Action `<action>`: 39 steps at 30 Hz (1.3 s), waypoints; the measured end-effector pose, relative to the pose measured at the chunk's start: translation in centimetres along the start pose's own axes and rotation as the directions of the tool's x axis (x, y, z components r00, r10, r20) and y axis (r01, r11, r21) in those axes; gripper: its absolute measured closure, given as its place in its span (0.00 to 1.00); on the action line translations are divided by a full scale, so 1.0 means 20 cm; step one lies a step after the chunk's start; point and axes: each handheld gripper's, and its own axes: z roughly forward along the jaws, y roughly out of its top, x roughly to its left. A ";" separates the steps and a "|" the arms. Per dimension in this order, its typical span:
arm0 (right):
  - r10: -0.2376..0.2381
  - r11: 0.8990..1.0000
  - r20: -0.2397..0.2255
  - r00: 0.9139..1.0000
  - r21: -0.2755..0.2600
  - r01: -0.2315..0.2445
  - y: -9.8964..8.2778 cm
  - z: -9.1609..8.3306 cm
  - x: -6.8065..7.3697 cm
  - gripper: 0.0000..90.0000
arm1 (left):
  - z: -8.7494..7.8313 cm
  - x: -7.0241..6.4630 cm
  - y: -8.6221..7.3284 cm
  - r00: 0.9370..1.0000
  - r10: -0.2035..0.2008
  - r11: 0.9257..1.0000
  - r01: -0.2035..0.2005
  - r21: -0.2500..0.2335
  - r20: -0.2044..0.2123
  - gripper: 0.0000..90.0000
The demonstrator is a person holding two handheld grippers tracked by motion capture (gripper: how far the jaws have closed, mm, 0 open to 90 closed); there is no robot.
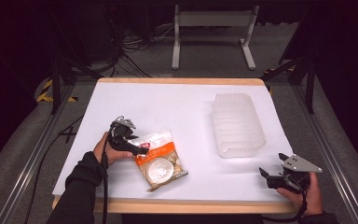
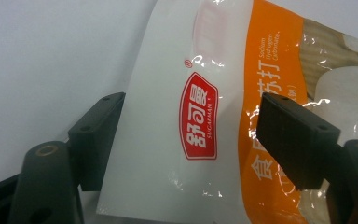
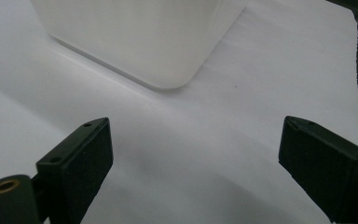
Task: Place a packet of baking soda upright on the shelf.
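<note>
The left gripper [image 2: 186, 144] straddles the snack packet's [image 2: 200, 121] white edge, jaws wide, likely to pinch it. The right gripper [image 3: 193, 163] waits open and empty before the plastic tub [image 3: 135, 37], above bare worktop [image 3: 214, 140].

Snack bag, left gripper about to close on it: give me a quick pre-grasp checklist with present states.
1. Left gripper open: ok.
2. Bag between its jaws: ok, the white edge sits in the gap.
3. Jaws touching the film: cannot tell.
4. Bag flat on the table: ok.
5. Bag apart from the plastic bin: ok.
6. Right gripper open and away from the bag, near the table's front right corner: ok.
</note>
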 end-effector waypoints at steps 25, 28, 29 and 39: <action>0.007 1.000 -0.022 1.000 0.010 -0.006 0.00 0.01 -0.01 0.12 | 0.05 -0.02 0.11 0.993 0.101 0.989 -0.106 0.103 0.053 0.84; 0.004 1.000 -0.022 1.000 0.010 -0.004 0.00 0.01 0.00 0.12 | 0.03 -0.03 0.11 0.990 0.119 0.989 -0.125 0.081 0.072 0.97; 0.004 1.000 -0.023 1.000 0.010 -0.004 0.00 0.01 0.00 0.12 | 0.02 -0.03 0.10 0.989 0.126 0.988 -0.132 0.074 0.076 0.99; 0.007 1.000 -0.029 1.000 0.012 -0.006 0.00 0.01 -0.01 0.12 | 0.00 -0.04 0.10 0.986 0.154 0.984 -0.159 0.077 0.070 1.00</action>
